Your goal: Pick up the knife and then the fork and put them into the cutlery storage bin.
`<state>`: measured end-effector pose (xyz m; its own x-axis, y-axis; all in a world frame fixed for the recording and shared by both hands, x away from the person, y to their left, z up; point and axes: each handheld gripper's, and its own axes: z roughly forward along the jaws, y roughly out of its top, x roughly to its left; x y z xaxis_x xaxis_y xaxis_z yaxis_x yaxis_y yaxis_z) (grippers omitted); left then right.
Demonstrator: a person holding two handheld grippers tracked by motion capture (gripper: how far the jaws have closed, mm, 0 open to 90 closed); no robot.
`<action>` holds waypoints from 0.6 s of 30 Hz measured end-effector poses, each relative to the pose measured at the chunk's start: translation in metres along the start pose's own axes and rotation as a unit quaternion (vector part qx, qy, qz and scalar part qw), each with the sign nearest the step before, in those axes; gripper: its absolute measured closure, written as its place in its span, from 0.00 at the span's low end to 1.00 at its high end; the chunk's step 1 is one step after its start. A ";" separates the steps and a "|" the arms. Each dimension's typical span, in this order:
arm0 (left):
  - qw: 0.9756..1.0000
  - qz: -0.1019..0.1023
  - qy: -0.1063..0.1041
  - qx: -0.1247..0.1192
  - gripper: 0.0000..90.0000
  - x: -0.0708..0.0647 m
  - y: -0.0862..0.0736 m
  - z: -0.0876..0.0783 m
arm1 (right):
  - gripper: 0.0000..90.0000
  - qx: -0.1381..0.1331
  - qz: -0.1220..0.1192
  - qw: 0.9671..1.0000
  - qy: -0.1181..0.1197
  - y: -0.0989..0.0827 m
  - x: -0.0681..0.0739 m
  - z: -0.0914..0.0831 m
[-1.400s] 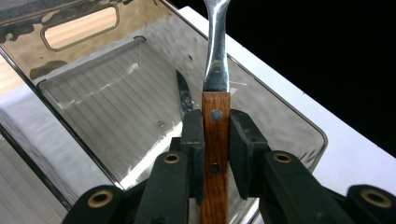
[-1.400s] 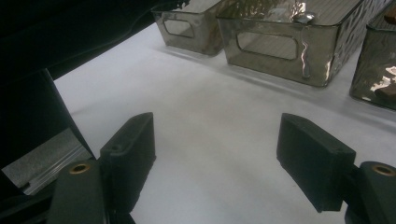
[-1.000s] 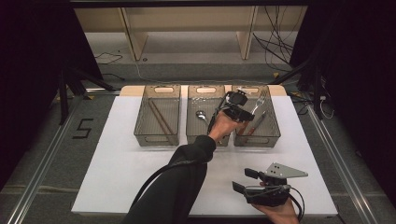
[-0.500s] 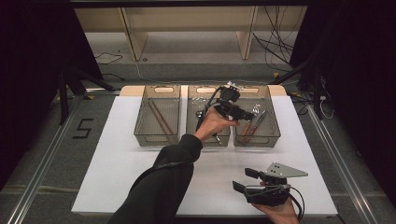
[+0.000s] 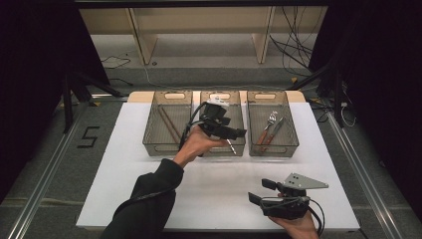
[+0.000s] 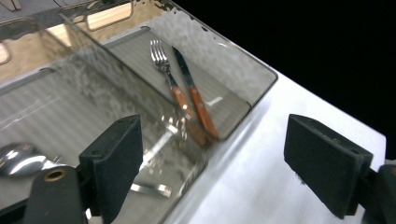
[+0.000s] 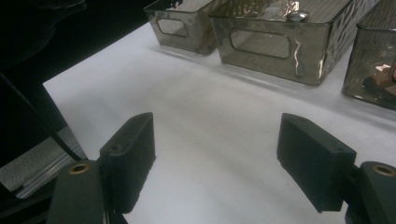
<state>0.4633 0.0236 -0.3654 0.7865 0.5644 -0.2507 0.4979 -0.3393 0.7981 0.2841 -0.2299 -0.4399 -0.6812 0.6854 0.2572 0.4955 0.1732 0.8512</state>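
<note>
Over the middle bin [image 5: 238,130], left gripper [image 5: 234,135] has just been opening, jaws wide, nothing between them. Fork [image 6: 164,67] and knife [image 6: 191,91] lie side by side in right bin [image 5: 292,130]. Right gripper [image 5: 260,191] rests near table's [image 5: 124,179] front edge, jaws apart, empty.

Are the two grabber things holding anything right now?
No. The left gripper has just been opening, with nothing between its jaws, above the middle bin. The right gripper is open and empty too.

fork [image 5: 269,121] and knife [image 5: 272,133]: in right bin [image 5: 293,130] | spoon [image 6: 21,158]: middle bin [image 5: 240,117]
</note>
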 end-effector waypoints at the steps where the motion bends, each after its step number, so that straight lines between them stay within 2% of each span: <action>1: 1.000 0.004 0.001 0.001 0.20 0.000 -0.004 -0.006 | 0.32 0.000 0.002 1.000 -0.001 0.000 0.000 0.000; 3: 1.000 0.010 0.006 0.001 0.20 0.000 -0.014 -0.015 | 0.32 -0.001 0.001 1.000 -0.002 0.000 0.000 0.000; 6: 1.000 0.006 0.006 -0.006 0.20 0.000 -0.027 -0.029 | 0.32 -0.001 0.000 1.000 -0.003 0.000 0.000 0.000; 9: 1.000 0.010 0.012 -0.006 0.20 0.000 -0.040 -0.040 | 0.31 -0.001 0.000 1.000 -0.003 0.000 0.000 0.000; 18: 1.000 0.007 0.009 -0.018 0.18 -0.001 -0.079 -0.070 | 0.31 -0.004 0.002 1.000 -0.006 0.000 0.000 0.000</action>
<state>0.3976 0.1021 -0.3898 0.7857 0.5743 -0.2298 0.4738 -0.3199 0.8205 0.2842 -0.2302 -0.4398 -0.6725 0.6946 0.2555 0.4943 0.1646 0.8536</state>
